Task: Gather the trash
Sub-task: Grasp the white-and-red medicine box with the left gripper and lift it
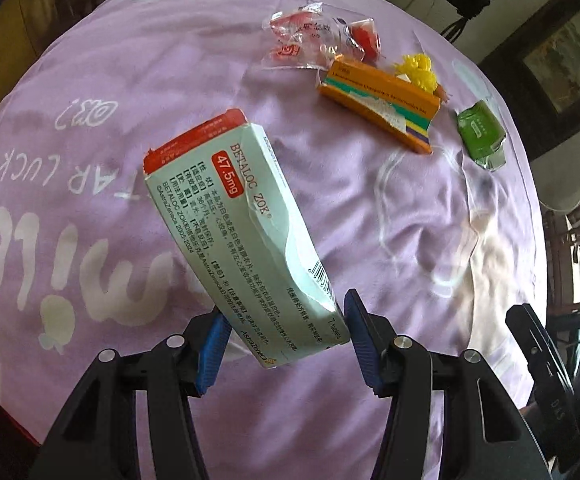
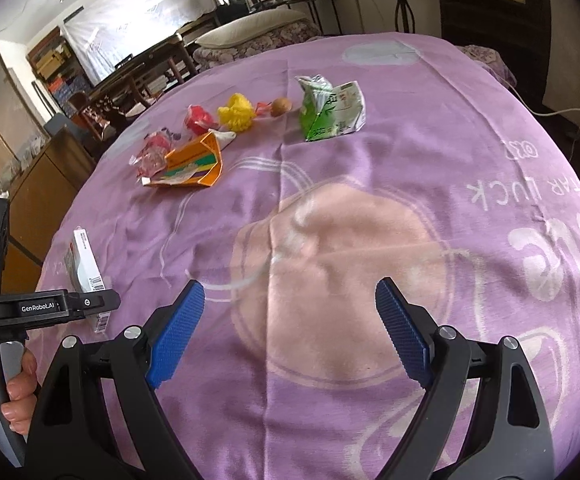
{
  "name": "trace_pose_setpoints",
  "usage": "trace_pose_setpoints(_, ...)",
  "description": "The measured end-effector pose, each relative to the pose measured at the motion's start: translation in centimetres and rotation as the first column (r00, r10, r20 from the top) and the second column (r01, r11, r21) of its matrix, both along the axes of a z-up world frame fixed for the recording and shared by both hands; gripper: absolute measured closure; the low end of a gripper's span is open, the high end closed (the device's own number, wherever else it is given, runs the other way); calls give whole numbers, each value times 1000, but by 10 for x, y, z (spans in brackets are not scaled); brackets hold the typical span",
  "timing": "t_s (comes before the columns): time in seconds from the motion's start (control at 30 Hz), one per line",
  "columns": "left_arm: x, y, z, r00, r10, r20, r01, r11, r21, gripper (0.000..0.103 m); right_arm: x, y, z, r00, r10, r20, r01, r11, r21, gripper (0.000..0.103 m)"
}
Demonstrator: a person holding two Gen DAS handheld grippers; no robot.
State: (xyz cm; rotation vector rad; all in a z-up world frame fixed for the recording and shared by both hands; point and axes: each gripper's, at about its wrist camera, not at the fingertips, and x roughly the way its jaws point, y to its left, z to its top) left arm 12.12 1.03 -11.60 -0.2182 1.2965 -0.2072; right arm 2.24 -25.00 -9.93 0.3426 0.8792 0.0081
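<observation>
My left gripper [image 1: 286,340] is shut on the near end of a pale green Betaloc medicine box [image 1: 234,224] and holds it above the purple cloth; the box also shows in the right wrist view [image 2: 84,268]. My right gripper [image 2: 290,320] is open and empty over the cloth. Farther off lie an orange medicine box [image 1: 377,100] [image 2: 190,164], a clear wrapper with red pieces [image 1: 317,36] [image 2: 154,152], a yellow pom-pom [image 1: 417,70] [image 2: 236,112] and a green packet [image 1: 479,134] [image 2: 329,108].
The purple printed cloth [image 2: 369,200] covers a round table. A small brown nut-like thing [image 2: 281,106] lies beside the yellow pom-pom. Wooden furniture and chairs [image 2: 50,184] stand beyond the left edge. A person's hand holds the left gripper handle [image 2: 6,380].
</observation>
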Motion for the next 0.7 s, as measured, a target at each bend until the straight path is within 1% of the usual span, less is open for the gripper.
trace_pose_setpoints(0.1, 3, 4, -5, 1000, -15, -28, 15, 1000, -8, 47, 1, 5, 0, 1000, 6, -2, -6, 1000, -6, 18)
trace_pose_setpoints(0.13, 7, 3, -8, 999, -19, -38, 18, 1000, -12, 44, 2, 6, 0, 1000, 9, -3, -9, 1000, -8, 18)
trace_pose_setpoints(0.17, 9, 3, -8, 999, -24, -48, 23, 999, -23, 38, 3, 7, -1, 1000, 12, -5, -12, 1000, -9, 18)
trace_pose_setpoints(0.23, 12, 1, -8, 997, -34, -63, 31, 998, -51, 29, 4, 10, -2, 1000, 19, -8, -20, 1000, -15, 18)
trace_pose_setpoints(0.3, 15, -1, -8, 998, -26, -63, 23, 999, -47, 27, 5, 12, -2, 1000, 22, -12, -23, 1000, -21, 18)
trace_pose_setpoints(0.37, 20, -2, -9, 999, -5, -52, 4, 1000, -24, 26, 6, 13, -3, 1000, 24, -15, -24, 999, -20, 18)
trace_pose_setpoints(0.4, 24, 0, -11, 999, 15, -47, -15, 1000, -7, 26, 6, 13, -4, 1000, 24, -16, -24, 1000, -20, 18)
trace_pose_setpoints(0.5, 33, 2, -14, 997, 63, -42, -63, 998, 3, 26, 7, 13, -6, 999, 27, -20, -27, 999, -20, 18)
trace_pose_setpoints(0.57, 35, 2, -14, 997, 73, -35, -73, 997, 15, 27, 7, 12, -7, 999, 27, -23, -28, 999, -22, 18)
trace_pose_setpoints(0.6, 35, 1, -14, 997, 79, -26, -78, 996, 34, 28, 7, 11, -7, 999, 26, -24, -26, 999, -22, 18)
trace_pose_setpoints(0.63, 35, 1, -13, 996, 84, -15, -83, 995, 51, 37, 7, 11, -6, 999, 24, -24, -25, 999, -22, 18)
trace_pose_setpoints(0.67, 34, 1, -12, 996, 85, 4, -85, 994, 68, 51, 7, 9, -6, 1000, 20, -23, -21, 1000, -21, 18)
trace_pose_setpoints(0.7, 35, -3, -11, 997, 79, 17, -80, 994, 74, 56, 7, 8, -6, 1000, 17, -21, -18, 1000, -20, 18)
